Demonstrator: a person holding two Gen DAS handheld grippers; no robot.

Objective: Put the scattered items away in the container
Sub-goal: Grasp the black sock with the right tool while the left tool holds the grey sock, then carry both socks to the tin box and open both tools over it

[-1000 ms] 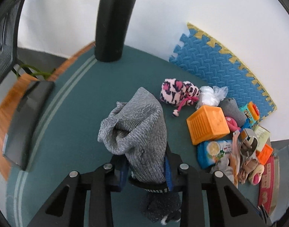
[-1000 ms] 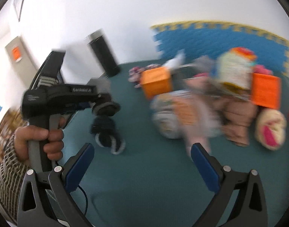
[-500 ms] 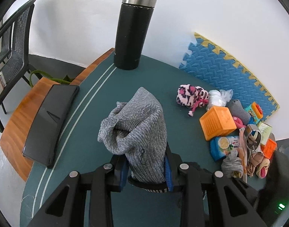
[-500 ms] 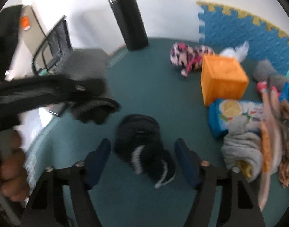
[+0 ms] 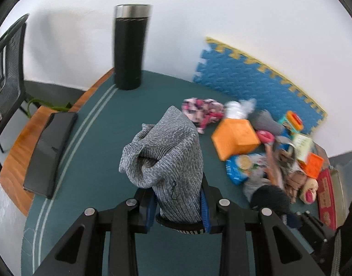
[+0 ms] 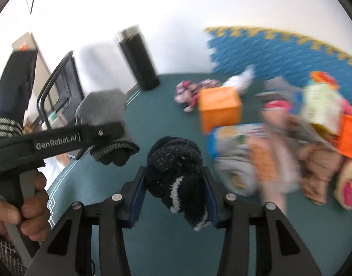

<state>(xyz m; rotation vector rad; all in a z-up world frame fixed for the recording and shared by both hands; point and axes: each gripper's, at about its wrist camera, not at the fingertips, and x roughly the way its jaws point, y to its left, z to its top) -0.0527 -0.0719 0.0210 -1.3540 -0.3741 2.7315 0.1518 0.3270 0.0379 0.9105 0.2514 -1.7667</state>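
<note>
White wall behind, teal mat [image 5: 88,161] underfoot, and both grippers are loaded! Over on the left gripper [image 5: 178,203], the fingers are clamped tight on a grey knitted sock [image 5: 166,158], which stands bunched up above the pads. From the right wrist view, that same gripper [image 6: 111,138] hangs at the left with the sock [image 6: 102,108] in it, a person's hand [image 6: 24,204] wrapped around the handle.

Now the right gripper [image 6: 173,195]: its jaws are closing, and a dark blue rolled sock [image 6: 176,172] with white trim sits right between the blue pads, both sides touching it. Seen from the left wrist camera, that dark sock [image 5: 270,197] sits low at the right, just in front of the heap.

Further back, a tall black tumbler [image 5: 130,48] stands upright at the mat's far edge. To the right lies the blurred pile: an orange cube [image 6: 219,108], a blue snack packet [image 5: 240,168], a pink-patterned soft toy [image 5: 201,110], all in front of a blue foam tile [image 5: 249,80] leaning on the wall.
</note>
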